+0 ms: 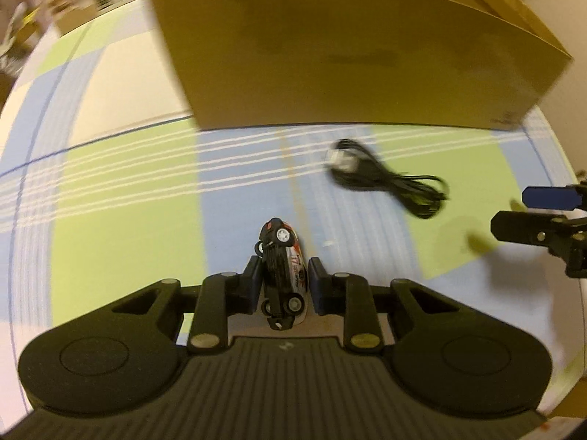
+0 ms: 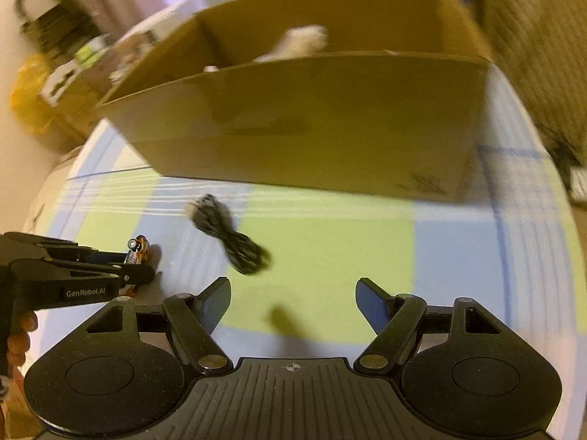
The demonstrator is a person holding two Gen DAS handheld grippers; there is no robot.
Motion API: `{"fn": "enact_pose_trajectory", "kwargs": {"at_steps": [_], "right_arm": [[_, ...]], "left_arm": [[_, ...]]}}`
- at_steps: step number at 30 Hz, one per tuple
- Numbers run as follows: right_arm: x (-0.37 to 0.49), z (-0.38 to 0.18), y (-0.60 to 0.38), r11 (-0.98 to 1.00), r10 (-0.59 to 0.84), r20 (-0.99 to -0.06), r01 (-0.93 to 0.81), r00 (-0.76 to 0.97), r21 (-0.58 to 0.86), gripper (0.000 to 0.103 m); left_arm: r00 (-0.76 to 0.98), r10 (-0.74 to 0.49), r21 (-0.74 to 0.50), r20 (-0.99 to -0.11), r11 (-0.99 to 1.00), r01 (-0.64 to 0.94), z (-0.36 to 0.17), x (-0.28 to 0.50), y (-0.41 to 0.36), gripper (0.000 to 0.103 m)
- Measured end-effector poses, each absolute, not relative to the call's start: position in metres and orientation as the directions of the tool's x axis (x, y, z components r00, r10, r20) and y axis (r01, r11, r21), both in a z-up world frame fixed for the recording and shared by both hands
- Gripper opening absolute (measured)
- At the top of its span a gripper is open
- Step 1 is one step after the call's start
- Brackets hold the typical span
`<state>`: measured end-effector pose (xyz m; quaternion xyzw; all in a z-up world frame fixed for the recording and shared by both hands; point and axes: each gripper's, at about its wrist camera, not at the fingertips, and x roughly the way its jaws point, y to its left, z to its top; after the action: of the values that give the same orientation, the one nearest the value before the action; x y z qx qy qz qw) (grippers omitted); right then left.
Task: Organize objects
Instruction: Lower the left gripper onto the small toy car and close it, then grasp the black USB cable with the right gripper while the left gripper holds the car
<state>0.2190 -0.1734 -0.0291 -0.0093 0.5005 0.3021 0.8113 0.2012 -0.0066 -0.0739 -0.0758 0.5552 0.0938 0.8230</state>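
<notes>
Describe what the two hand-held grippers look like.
Both are matte black plastic. The right hand-held gripper has two blue flat finger pads, black linkage bars with brass-coloured pivot pins, round side housings and a ribbed centre plate with a small crosshair mark. The left hand-held gripper is built the same; its side bears white "GenRobot.AI" lettering.

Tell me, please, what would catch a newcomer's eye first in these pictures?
The big open cardboard box at the back of the checked cloth. In front of it lies a coiled black cable, and the left gripper is shut on a small toy car turned on its side.
</notes>
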Motion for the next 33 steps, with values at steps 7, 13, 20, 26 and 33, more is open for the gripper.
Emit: {"fn": "enact_pose_trajectory", "kwargs": {"at_steps": [7,13,20,26,33], "right_arm": [[0.224,-0.038,-0.12,0.685,0.545,-0.778,-0.701,0.314,0.198,0.052],[0.231,-0.057,-0.084,0.619,0.539,-0.786,-0.775,0.302,0.127,0.041],[0.225,-0.071,-0.066,0.58,0.509,-0.797,-0.814,0.324,0.039,0.026],[0.214,-0.073,-0.063,0.567,0.506,-0.801,-0.823,0.32,0.029,0.018],[0.197,-0.07,-0.07,0.586,0.501,-0.805,-0.809,0.316,0.047,0.018]], "left_arm": [[0.354,0.114,-0.01,-0.928,0.944,-0.33,-0.073,0.182,0.022,0.023],[0.351,0.127,-0.009,-0.928,0.932,-0.361,-0.071,0.175,0.03,0.023],[0.349,0.127,-0.012,-0.928,0.929,-0.37,-0.07,0.17,0.034,0.023],[0.346,0.12,-0.014,-0.93,0.932,-0.362,-0.072,0.172,0.035,0.023],[0.355,0.109,-0.017,-0.929,0.942,-0.334,-0.072,0.171,0.034,0.023]]}}
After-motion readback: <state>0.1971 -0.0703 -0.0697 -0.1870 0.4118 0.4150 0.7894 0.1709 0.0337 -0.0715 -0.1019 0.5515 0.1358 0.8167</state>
